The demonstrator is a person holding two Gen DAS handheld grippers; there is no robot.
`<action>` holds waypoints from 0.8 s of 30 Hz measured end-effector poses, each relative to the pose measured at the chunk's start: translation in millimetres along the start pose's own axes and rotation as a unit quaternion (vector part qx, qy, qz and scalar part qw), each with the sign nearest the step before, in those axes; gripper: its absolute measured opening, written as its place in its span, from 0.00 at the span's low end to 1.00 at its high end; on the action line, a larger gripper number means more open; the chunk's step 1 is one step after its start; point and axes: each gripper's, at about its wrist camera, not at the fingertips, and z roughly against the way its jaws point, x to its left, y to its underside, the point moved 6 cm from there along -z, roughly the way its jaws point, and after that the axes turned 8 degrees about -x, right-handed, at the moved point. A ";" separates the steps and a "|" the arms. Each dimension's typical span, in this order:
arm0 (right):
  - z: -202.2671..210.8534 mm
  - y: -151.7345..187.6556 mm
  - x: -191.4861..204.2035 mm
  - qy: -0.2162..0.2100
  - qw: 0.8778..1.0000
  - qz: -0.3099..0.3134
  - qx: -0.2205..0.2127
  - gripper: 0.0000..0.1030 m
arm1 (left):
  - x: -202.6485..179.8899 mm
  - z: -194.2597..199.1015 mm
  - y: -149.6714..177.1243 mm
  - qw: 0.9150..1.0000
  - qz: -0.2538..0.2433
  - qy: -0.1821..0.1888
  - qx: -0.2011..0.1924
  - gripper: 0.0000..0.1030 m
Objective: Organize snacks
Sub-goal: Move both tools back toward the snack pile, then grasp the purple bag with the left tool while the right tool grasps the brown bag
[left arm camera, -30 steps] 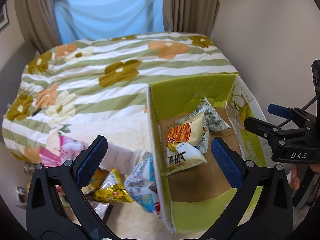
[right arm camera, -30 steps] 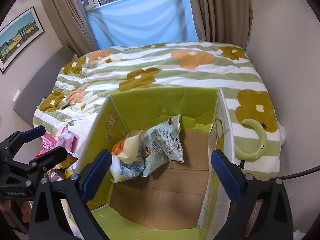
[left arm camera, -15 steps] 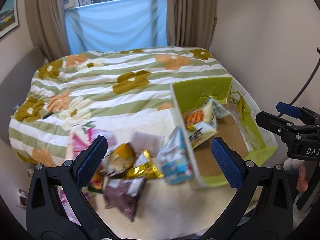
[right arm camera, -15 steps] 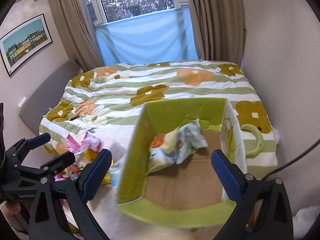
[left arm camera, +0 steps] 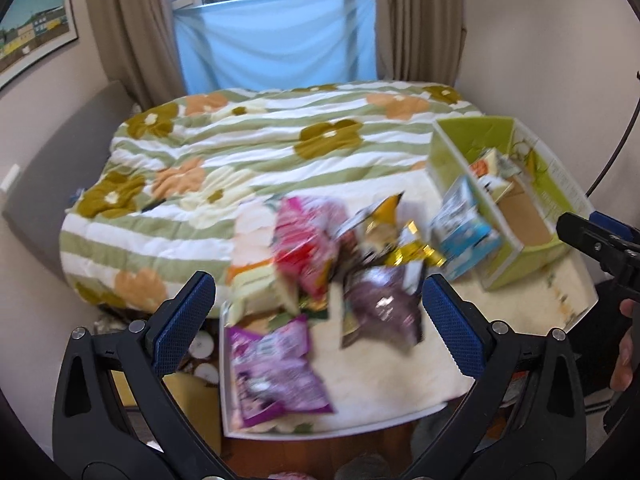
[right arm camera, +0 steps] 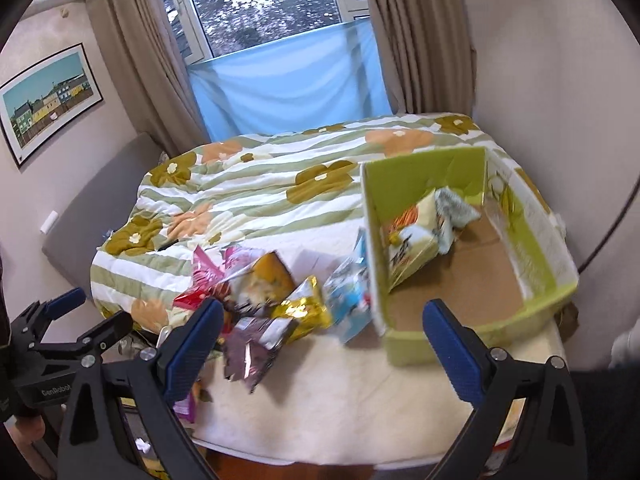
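Left gripper [left arm camera: 318,308] at the lower centre of the left wrist view: its blue-padded fingers [left arm camera: 182,320] stand wide apart with nothing between them. Right gripper [right arm camera: 322,342] at the lower centre of the right wrist view: likewise spread wide and empty. Both hang above the near edge of a bed, clear of the goods. A loose heap of snack packets [left arm camera: 352,248] lies at mid-frame on the cream blanket [right arm camera: 360,392]: a pink-and-red bag [left arm camera: 304,240] at its left, a gold foil bag [right arm camera: 302,312] and a dark purple bag [left arm camera: 380,308] near its centre, a bright purple bag [left arm camera: 276,376] towards the lower left, close to the bed's edge. A light blue packet [right arm camera: 348,300] leans against the left outer wall of the green cardboard box [right arm camera: 532,236], at the right of both frames. Inside the box, at its far left corner, rest a cream-and-orange bag [right arm camera: 414,240] and a grey-white bag [right arm camera: 454,210]; the brown floor is otherwise bare. The floral striped quilt [left arm camera: 240,148] fills the upper middle of the frame. Motion blur softens the print on the packets.
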 end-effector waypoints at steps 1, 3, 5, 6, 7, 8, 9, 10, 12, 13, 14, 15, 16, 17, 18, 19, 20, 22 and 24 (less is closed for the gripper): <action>0.6 5.0 3.1 0.000 1.000 -0.004 0.003 0.96 | 4.7 -0.1 5.0 1.000 0.003 0.001 0.003 0.99; -0.3 16.6 9.3 0.001 1.000 -0.008 0.009 0.96 | 13.0 -2.1 19.4 1.000 0.013 0.003 0.013 0.99; -3.5 25.6 14.4 -0.003 1.000 -0.011 0.017 0.96 | 17.2 -8.3 33.8 0.999 0.024 0.002 0.023 0.99; -4.5 30.9 16.7 -0.005 1.000 -0.012 0.020 0.96 | 18.7 -12.0 40.8 0.999 0.028 0.001 0.029 0.99; -8.5 36.3 19.0 -0.010 0.999 -0.015 0.028 0.96 | 19.2 -16.7 48.2 0.999 0.031 0.000 0.036 0.99; -11.7 39.9 21.3 -0.014 0.999 -0.018 0.032 0.96 | 19.4 -23.7 58.5 0.998 0.035 -0.003 0.046 0.99; -17.5 47.4 23.9 -0.019 0.999 -0.020 0.040 0.96 | 19.5 -29.2 66.6 0.998 0.036 -0.006 0.053 0.99; -23.9 53.5 25.6 -0.022 0.998 -0.023 0.046 0.96 | 18.3 -35.2 73.8 0.998 0.035 -0.010 0.060 0.99; -38.5 64.3 26.2 -0.027 0.997 -0.029 0.061 0.96 | 19.6 -50.5 91.4 0.996 0.031 -0.026 0.077 0.99; -47.1 70.9 27.0 -0.032 0.996 -0.035 0.071 0.96 | 20.4 -56.0 97.2 0.996 0.027 -0.039 0.081 0.99; -53.0 73.5 27.9 -0.037 0.996 -0.040 0.075 0.96 | 19.7 -65.0 105.0 0.995 0.017 -0.051 0.084 0.99; -62.7 78.9 28.9 -0.042 0.995 -0.046 0.081 0.96 | 18.9 -71.3 109.3 0.994 0.011 -0.055 0.089 0.99; -72.0 82.2 29.1 -0.044 0.994 -0.050 0.087 0.96 | 18.2 -80.9 116.0 0.994 0.003 -0.061 0.096 0.99; -79.2 85.2 30.0 -0.046 0.993 -0.053 0.093 0.96 | 17.9 -88.0 120.3 0.993 -0.001 -0.065 0.099 0.99; -88.3 87.8 31.2 -0.050 0.992 -0.059 0.099 0.96 | 17.5 -94.4 124.2 0.992 -0.005 -0.068 0.103 0.99; -95.8 89.3 33.2 -0.054 0.991 -0.063 0.102 0.96 | 16.5 -101.0 127.9 0.992 -0.007 -0.070 0.108 0.99; -104.6 91.3 36.0 -0.057 0.990 -0.063 0.109 0.96 | 15.5 -108.3 132.7 0.991 -0.011 -0.074 0.112 0.99; -114.8 92.3 40.9 -0.060 0.990 -0.060 0.115 0.96 | 14.8 -117.4 138.7 0.989 -0.017 -0.082 0.119 0.99; -125.2 94.8 45.6 -0.064 0.989 -0.056 0.123 0.96 | 15.8 -125.1 144.3 0.987 -0.019 -0.097 0.123 0.99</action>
